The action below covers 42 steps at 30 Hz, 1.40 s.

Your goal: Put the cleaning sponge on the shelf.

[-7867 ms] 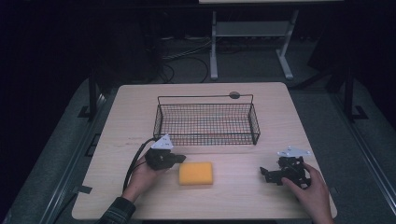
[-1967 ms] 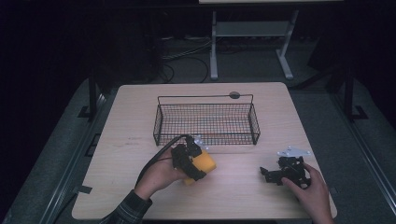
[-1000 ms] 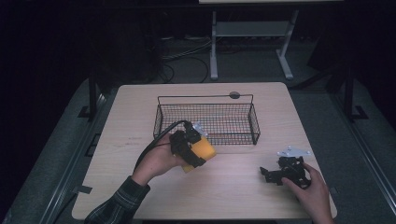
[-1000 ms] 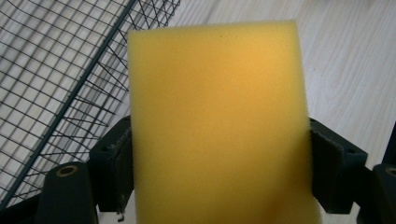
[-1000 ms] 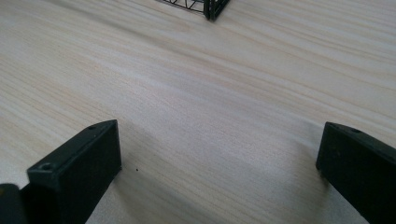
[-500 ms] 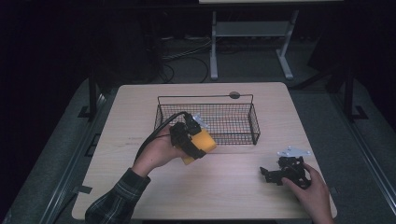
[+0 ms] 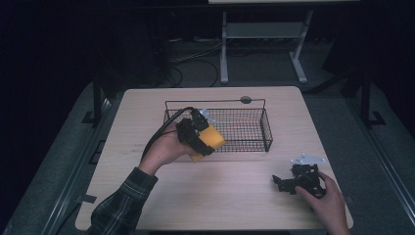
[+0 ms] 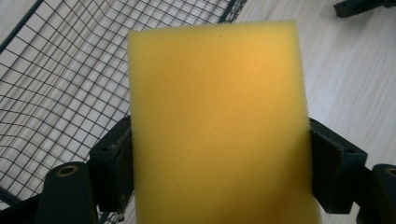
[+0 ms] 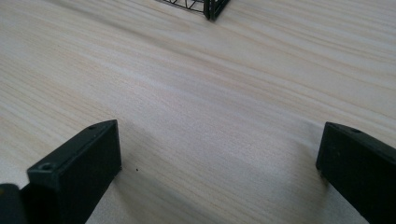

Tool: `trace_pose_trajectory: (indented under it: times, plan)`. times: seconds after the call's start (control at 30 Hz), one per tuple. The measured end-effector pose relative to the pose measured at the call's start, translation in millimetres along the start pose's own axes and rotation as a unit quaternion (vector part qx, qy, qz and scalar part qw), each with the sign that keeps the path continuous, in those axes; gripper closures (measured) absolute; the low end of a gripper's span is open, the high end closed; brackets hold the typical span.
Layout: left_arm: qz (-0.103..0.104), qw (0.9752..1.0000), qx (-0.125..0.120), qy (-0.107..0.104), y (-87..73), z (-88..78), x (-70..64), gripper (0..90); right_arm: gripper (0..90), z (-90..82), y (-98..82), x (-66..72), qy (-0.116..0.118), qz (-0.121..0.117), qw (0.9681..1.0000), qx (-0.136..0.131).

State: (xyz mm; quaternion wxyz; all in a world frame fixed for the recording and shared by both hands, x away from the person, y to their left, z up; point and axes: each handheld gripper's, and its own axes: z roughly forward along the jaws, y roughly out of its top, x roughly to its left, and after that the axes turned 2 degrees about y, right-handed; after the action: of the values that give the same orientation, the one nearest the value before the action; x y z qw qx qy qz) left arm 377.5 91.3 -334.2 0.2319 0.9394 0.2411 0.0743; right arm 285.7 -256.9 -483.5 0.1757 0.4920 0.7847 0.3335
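Sponge [image 8: 217, 126] — yellow, unlabelled — pinched in left tongs [image 8: 219, 163]; right tongs [image 9: 219, 177] spread wide.

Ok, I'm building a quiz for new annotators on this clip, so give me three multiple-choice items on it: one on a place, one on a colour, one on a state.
1. Where is the black wire mesh basket?
A. on the floor
B. on the far half of the light wooden table
C. at the table's near edge

2. What colour is the rectangular foam sponge?
A. yellow
B. green
C. blue

3. How does the right hand-held gripper stand?
A. shut on the sponge
B. shut on the basket rim
C. open, holding nothing

Key: 1 B, the high view shows it toward the table's far edge. 2 A, the left hand-held gripper clamps a yellow block. 3 C, bare wood lies between its jaws.
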Motion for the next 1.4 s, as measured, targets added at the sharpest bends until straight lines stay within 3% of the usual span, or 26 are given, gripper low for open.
trace_pose_trajectory:
  times: [0.7, 1.4]
  plan:
    - [-0.034, 0.9993, 0.011, 0.013, -0.1, 7.3, 35.6, 22.1, 0.0, 0.1, 0.0, -0.1, 0.0, 0.0, 1.0, 0.0]
    - [-0.072, 0.9964, 0.016, 0.043, -2.2, 19.6, 72.8, 22.1, 0.0, 0.1, 0.0, -0.1, 0.0, -0.001, 1.0, 0.0]
